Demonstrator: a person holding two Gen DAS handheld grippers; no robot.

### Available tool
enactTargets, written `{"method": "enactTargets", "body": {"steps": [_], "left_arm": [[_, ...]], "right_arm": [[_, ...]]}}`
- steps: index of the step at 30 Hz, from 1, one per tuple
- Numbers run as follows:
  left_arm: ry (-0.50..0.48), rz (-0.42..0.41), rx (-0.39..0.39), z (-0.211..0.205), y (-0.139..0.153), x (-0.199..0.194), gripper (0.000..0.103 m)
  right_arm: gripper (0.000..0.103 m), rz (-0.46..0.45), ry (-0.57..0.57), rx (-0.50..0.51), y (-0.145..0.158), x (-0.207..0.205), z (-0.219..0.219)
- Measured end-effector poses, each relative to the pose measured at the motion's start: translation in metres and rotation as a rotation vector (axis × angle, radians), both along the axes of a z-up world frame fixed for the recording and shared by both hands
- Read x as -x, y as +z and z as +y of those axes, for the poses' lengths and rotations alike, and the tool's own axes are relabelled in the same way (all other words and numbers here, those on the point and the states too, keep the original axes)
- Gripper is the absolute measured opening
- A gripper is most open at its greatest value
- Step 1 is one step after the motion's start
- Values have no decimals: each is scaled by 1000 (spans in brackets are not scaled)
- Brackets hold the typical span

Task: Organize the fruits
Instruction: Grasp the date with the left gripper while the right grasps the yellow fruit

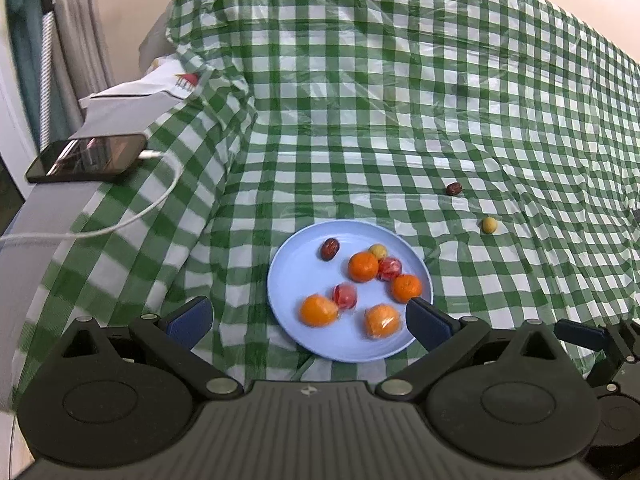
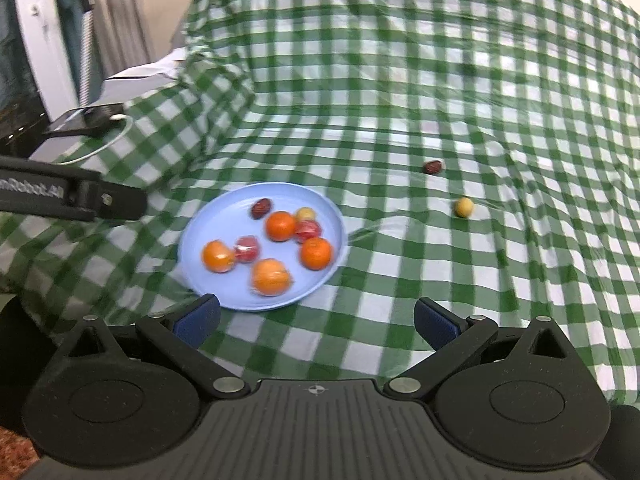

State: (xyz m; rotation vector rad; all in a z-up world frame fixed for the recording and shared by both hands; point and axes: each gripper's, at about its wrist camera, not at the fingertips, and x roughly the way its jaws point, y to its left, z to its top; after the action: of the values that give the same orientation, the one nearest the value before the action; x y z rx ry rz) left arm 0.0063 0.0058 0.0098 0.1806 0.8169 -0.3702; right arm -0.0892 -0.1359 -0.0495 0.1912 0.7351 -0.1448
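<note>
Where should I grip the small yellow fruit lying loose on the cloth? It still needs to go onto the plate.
Take the small yellow fruit across its middle, coming straight down from above with the right hand-held gripper, which is open and nearer. It is round, so any axis works, and it sits alone on the tablecloth, clear of the dark red fruit.

I see my left gripper wide open over the blue plate of oranges; a date and yellow fruit lie on the checkered cloth.
</note>
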Motion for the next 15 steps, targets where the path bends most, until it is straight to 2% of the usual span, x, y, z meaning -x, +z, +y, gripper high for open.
{"method": "enactTargets", "body": {"steps": [7,12,15], "left_arm": [[-68,-10,-12,-48,1,-28,103],[-139,-14,-22,-101,-7,-58,103],[-192,-15,-25,-139,-19,-82,103]], "right_arm": [[102,-7,-144,31,-17,-13,-54],[102,-29,-251,60,-35,-31,-97],[102,-47,-271,79,-49,-49,-120]]}}
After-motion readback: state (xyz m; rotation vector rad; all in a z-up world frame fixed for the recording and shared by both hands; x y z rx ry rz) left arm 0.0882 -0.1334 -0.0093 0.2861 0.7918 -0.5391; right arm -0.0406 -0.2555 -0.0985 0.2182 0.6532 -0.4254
